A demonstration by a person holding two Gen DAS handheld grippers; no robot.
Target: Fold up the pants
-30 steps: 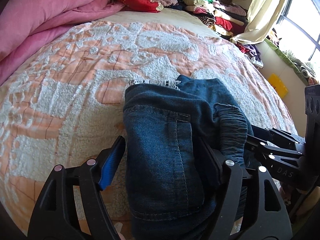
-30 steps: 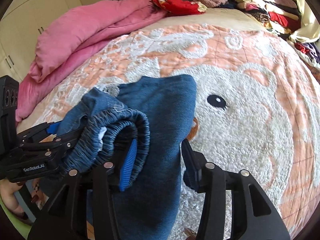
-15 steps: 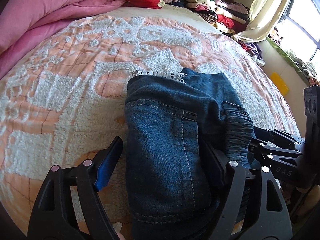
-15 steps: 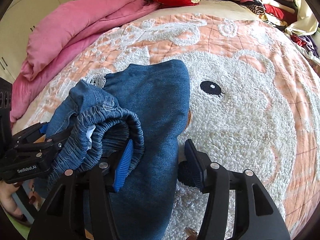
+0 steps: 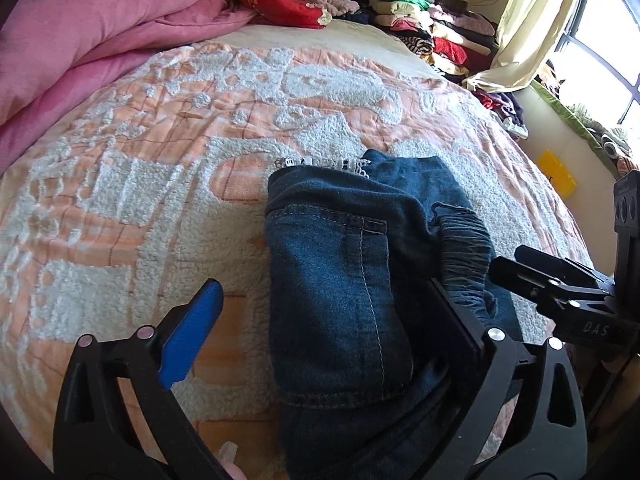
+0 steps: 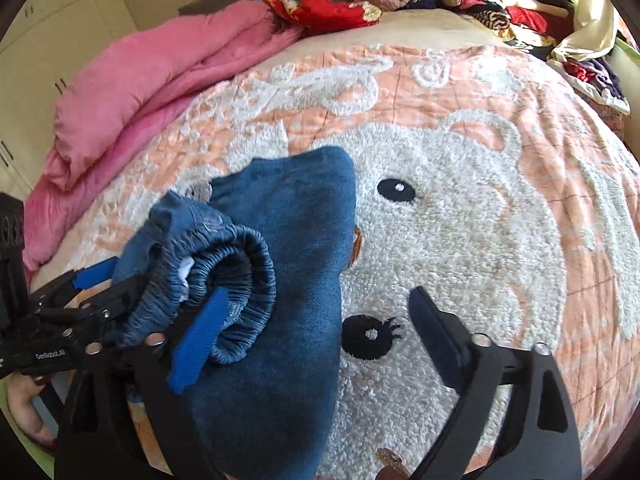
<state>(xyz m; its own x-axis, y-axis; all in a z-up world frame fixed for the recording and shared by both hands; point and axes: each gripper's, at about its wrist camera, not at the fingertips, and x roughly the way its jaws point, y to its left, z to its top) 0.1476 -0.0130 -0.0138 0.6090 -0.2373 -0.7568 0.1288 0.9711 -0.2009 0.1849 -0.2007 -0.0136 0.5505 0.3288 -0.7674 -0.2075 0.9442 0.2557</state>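
A pair of dark blue jeans (image 5: 340, 300) lies folded into a thick bundle on the peach and white bedspread (image 5: 160, 184). Its gathered elastic waistband (image 6: 236, 276) curls up on top. My left gripper (image 5: 324, 328) straddles the bundle's near end, jaws opening wide. Its blue pad (image 5: 192, 332) stands clear of the denim. My right gripper (image 6: 320, 340) is also opening over the jeans (image 6: 288, 240); one blue pad (image 6: 200, 344) rests by the waistband, while the other finger (image 6: 440, 336) is over the bedspread. Neither gripper clamps the cloth.
A pink duvet (image 5: 80, 40) is heaped along the left side of the bed. Red garments (image 5: 288, 8) and a stack of folded clothes (image 5: 424, 28) lie at the far end. A curtain (image 5: 532, 32) and window are at the right. A person's hand (image 6: 24, 412) holds the left gripper.
Both grippers' jaws have spread apart. The right gripper's pads have come off the denim fold they were around. The jeans have settled on the bed, hardly moved.
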